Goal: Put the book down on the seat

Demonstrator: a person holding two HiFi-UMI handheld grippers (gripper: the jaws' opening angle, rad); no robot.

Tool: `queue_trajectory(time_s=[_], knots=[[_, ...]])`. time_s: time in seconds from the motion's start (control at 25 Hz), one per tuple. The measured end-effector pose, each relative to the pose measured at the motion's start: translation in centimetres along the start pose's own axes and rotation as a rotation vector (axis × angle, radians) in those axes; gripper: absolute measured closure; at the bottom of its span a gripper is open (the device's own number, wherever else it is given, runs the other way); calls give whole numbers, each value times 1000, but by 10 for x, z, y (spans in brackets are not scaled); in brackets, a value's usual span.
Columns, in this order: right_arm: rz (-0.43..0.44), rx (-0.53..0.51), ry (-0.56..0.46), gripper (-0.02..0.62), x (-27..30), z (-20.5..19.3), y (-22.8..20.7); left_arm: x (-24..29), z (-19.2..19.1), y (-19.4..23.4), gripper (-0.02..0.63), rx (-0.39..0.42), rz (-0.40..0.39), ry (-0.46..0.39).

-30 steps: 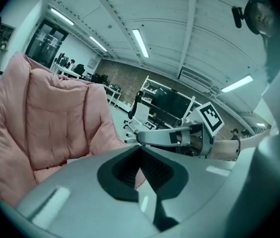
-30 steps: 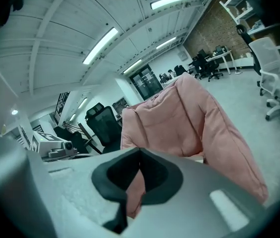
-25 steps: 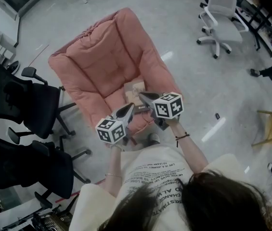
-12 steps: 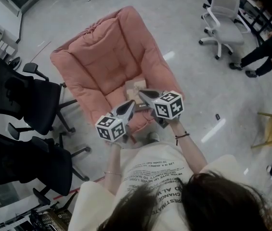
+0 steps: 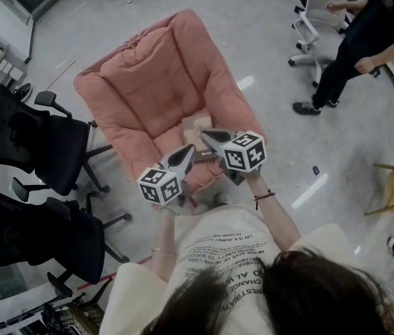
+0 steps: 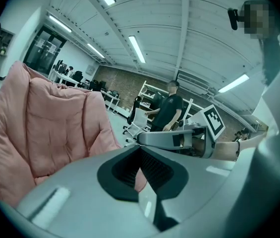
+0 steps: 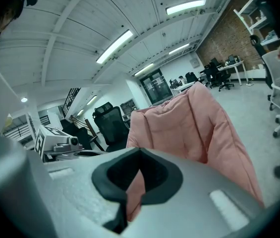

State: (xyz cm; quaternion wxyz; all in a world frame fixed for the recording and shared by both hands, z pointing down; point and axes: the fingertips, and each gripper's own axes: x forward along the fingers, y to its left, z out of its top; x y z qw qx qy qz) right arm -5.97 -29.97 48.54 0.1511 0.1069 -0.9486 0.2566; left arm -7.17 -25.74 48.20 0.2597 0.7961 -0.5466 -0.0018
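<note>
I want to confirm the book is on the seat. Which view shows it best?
The head view: the book lies on the pink chair's seat. Neither gripper view shows the book, only the chair's padded back.

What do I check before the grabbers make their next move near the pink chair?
1. Book lies on the seat of the pink chair: ok.
2. Left gripper shut, nothing between its jaws: ok.
3. Right gripper shut, nothing between its jaws: ok.
4. Book lying flat and steady: cannot tell, the grippers partly cover it.
5. Passer-by well away from the chair: ok.
</note>
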Motion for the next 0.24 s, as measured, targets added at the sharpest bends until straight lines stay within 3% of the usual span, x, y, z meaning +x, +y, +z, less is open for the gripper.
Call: queue_trajectory(time_s=[0.24], knots=[[-2,-8,9,594,1,-3,5,-4,-1,-2,609,0,-1,2]])
